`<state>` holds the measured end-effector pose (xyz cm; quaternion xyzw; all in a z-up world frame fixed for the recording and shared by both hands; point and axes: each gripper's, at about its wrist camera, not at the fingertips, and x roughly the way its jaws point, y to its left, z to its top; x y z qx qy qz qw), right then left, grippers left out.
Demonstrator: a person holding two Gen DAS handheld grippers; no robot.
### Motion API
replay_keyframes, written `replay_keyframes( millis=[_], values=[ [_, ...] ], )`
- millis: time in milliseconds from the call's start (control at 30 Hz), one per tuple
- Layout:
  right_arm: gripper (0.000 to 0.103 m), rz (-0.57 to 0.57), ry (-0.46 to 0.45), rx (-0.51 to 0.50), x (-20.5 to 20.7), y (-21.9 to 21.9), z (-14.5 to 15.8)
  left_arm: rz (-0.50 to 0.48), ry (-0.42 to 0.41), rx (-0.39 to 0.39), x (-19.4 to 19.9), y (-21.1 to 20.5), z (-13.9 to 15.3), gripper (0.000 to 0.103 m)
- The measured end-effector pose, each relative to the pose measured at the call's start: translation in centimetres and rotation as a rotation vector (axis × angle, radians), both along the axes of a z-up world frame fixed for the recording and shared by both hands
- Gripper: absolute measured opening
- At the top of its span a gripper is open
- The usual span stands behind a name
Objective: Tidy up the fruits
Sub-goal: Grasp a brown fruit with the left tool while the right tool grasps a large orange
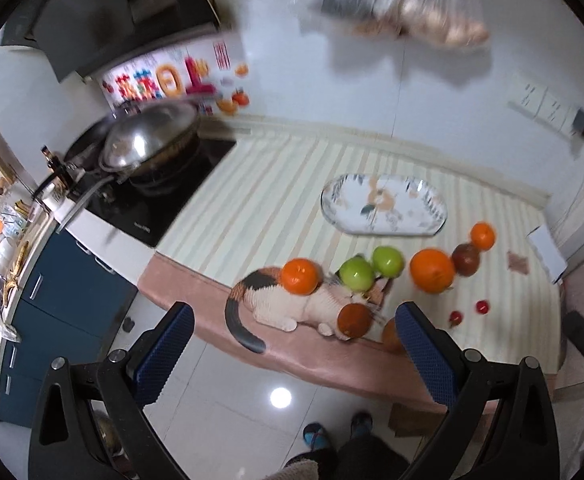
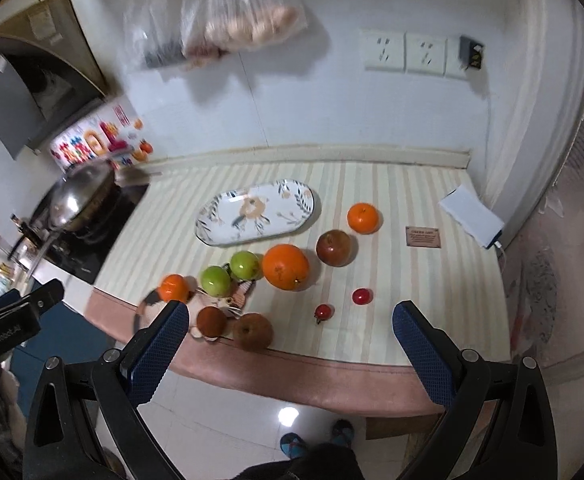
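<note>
Fruit lies scattered on the striped cloth just in front of the bare plate, probably its destination, while left claw and right claw hover spread, holding nothing.

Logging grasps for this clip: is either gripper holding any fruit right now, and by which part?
Nothing is held. The left gripper and right gripper both hover with jaws wide open, short of the striped tablecloth; no fruit sits between them.

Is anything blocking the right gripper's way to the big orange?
Partly. The brown fruit and a cherry tomato lie near the table edge between the open right gripper and the big orange; coming from above clears both.
</note>
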<state>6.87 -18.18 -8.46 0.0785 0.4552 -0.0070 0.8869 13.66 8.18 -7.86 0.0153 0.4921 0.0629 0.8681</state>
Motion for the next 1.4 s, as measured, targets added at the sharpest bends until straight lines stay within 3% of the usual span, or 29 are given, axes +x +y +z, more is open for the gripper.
replay_keyframes(
  millis=[233, 400, 500, 600, 867, 1067, 1200, 1300, 1400],
  values=[
    [0.103, 0.039, 0.186, 0.012, 9.0, 0.1, -8.9, 0.003, 0.261, -0.064, 5.6, -0.1, -9.9, 0.102],
    [0.103, 0.106, 0.32, 0.031, 14.4, 0.7, -14.7, 0.024, 0.472, -0.156, 8.6, -0.9, -17.6, 0.092],
    [0.103, 0.148, 0.388, 0.024, 17.1, 1.2, -17.6, 0.041, 0.557, -0.213, 9.9, -1.4, -20.9, 0.092],
    [0.103, 0.178, 0.435, 0.02, 19.1, 1.7, -19.8, 0.065, 0.6, -0.237, 10.6, -1.8, -23.0, 0.091],
    [0.103, 0.244, 0.517, 0.0, 23.1, 2.8, -23.7, 0.059, 0.673, -0.278, 11.9, -3.7, -26.2, 0.079],
    [0.103, 0.28, 0.582, 0.026, 25.0, 3.3, -25.9, 0.054, 0.697, -0.278, 11.5, -4.9, -27.7, 0.053],
    [0.099, 0.293, 0.616, 0.037, 25.7, 3.5, -26.9, 0.05, 0.683, -0.267, 11.2, -5.4, -28.0, 0.052],
    [0.084, 0.325, 0.644, 0.087, 25.9, 3.8, -27.7, 0.049, 0.674, -0.261, 11.0, -5.6, -27.9, 0.051],
    [0.083, 0.332, 0.637, 0.082, 25.6, 4.2, -27.7, 0.044, 0.666, -0.242, 11.2, -6.1, -27.6, 0.051]
  ],
)
